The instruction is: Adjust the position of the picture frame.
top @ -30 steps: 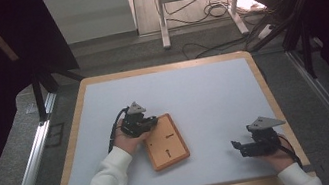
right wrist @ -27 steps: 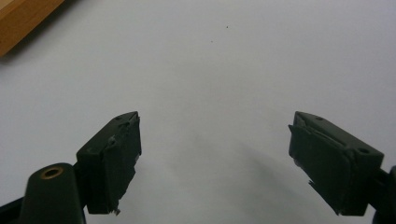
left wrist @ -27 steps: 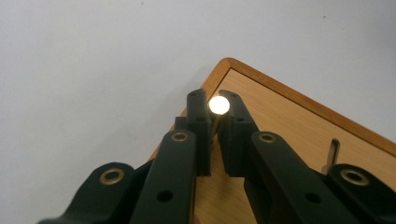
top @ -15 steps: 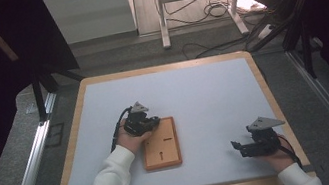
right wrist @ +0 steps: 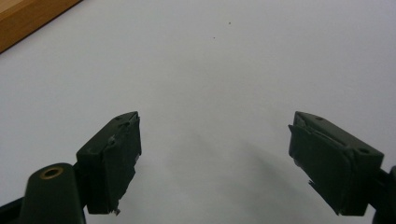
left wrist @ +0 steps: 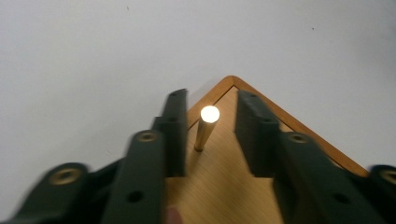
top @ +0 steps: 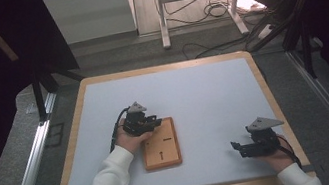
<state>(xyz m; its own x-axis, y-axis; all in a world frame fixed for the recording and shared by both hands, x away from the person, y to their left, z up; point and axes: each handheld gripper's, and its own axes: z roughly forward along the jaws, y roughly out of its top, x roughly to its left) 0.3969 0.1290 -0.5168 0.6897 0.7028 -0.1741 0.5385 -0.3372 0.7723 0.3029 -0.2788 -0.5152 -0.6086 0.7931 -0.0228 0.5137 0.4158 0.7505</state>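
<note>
My left gripper has just been opening, jaws now loosely straddling the upright brass peg at the wooden board's far corner; I lift away straight, without knocking it.

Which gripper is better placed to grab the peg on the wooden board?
Left. The left gripper has just been opening, and its jaws straddle the upright brass peg on the flat wooden board. The right gripper rests apart, open over bare white mat.

No text, label, brand, number or sign can be read on the wooden board, the counter or either gripper.
</note>
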